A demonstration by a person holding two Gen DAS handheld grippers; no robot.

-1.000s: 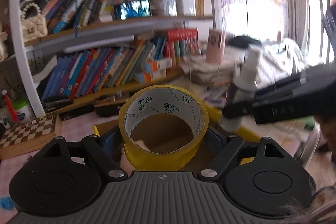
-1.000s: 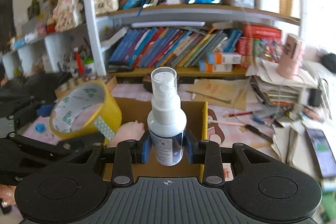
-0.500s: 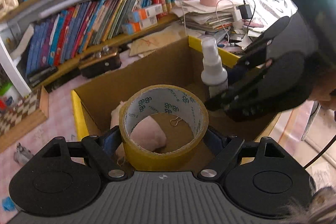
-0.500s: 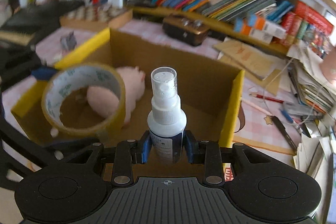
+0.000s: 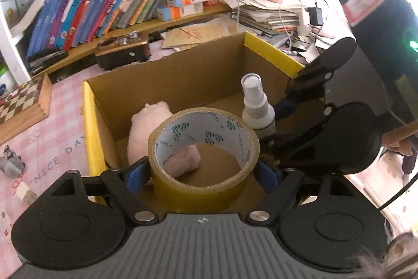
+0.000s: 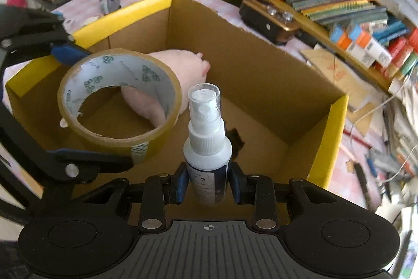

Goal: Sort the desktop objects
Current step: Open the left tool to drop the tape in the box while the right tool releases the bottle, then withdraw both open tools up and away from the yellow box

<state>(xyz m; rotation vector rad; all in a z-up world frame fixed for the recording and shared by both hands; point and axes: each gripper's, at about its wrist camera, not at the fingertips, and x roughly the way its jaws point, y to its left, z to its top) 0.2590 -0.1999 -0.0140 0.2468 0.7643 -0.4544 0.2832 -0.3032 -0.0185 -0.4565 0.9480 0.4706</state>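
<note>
We hold the tape roll [image 5: 203,158] in the wide-spread left tongs [image 5: 203,174] and the spray bottle [image 6: 207,148] in the narrow right tongs [image 6: 207,184] above the cardboard box [image 6: 329,137]; releasing both together risks a collision.

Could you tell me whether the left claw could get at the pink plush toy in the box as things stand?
Probably not: the left claw is shut on the tape roll, though the pink plush toy lies uncovered in the open cardboard box.
</note>
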